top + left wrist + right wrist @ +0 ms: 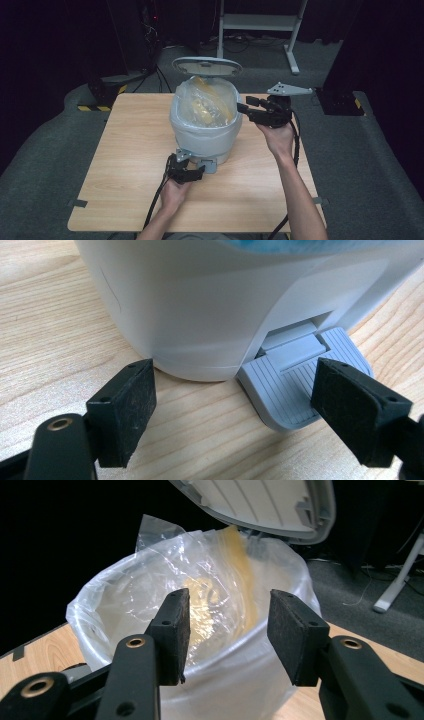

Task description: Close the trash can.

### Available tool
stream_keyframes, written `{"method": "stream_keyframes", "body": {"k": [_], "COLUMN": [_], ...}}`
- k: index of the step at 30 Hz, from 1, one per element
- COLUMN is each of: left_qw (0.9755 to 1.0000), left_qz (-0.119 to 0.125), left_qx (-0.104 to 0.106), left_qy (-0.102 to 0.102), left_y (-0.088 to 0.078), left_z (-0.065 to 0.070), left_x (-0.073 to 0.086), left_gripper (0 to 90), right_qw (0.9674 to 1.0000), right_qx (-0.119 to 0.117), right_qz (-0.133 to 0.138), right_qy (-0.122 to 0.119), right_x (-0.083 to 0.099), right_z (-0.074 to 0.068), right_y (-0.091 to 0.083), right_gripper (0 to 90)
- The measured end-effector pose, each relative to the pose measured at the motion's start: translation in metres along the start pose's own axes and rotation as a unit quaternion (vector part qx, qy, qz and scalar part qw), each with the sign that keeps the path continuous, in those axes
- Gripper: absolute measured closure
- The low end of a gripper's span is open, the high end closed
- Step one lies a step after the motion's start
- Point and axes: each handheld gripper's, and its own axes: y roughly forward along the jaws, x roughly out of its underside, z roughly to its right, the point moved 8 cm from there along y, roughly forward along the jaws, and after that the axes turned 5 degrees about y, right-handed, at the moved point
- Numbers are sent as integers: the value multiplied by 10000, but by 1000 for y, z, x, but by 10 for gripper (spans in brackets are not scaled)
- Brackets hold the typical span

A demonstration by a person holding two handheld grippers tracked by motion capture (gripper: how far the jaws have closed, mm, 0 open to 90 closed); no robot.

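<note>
I've got a white pedal bin (204, 134) mid-table, its lid (207, 66) up at the far side and a clear liner bag (205, 102) draped over the rim, something yellow inside. My left gripper (192, 172) sits low at the bin's near foot, jaws wide apart and holding nothing, one jaw over the grey foot pedal (300, 390); whether it's pressing down I can't tell. My right gripper (250, 107) hovers just right of the rim, jaws parted and empty. I'd judge the bin is opened and whatever comes next with the bag hasn't begun. The left gripper view gives me the pedal's ribbing; the right gripper view shows the lid's underside (265, 505).
</note>
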Motion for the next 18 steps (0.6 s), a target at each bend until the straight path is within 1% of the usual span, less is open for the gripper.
{"method": "stream_keyframes", "body": {"k": [3, 5, 9, 14, 18], "left_qw": [10000, 10000, 10000, 10000, 10000], "left_qz": [2, -1, -7, -9, -6], "left_qx": [6, 11, 6, 10, 16], "left_qy": [-18, -20, -6, -11, -15], "left_y": [0, 0, 0, 0, 0], "left_z": [0, 0, -1, -1, -1], "left_x": [0, 0, 0, 0, 0], "left_gripper": [182, 182, 182, 182, 182], "right_qw": [10000, 9999, 9996, 9995, 9994], "right_qx": [40, 47, 13, -33, 5], "right_qz": [25, 36, 96, 143, 185], "right_qy": [50, 124, 269, 297, 285], "right_x": [4, 8, 14, 19, 22], "right_z": [4, 7, 9, 7, 7], "right_y": [-5, -6, -9, -11, -17], "right_gripper": [514, 511, 510, 509, 509]}}
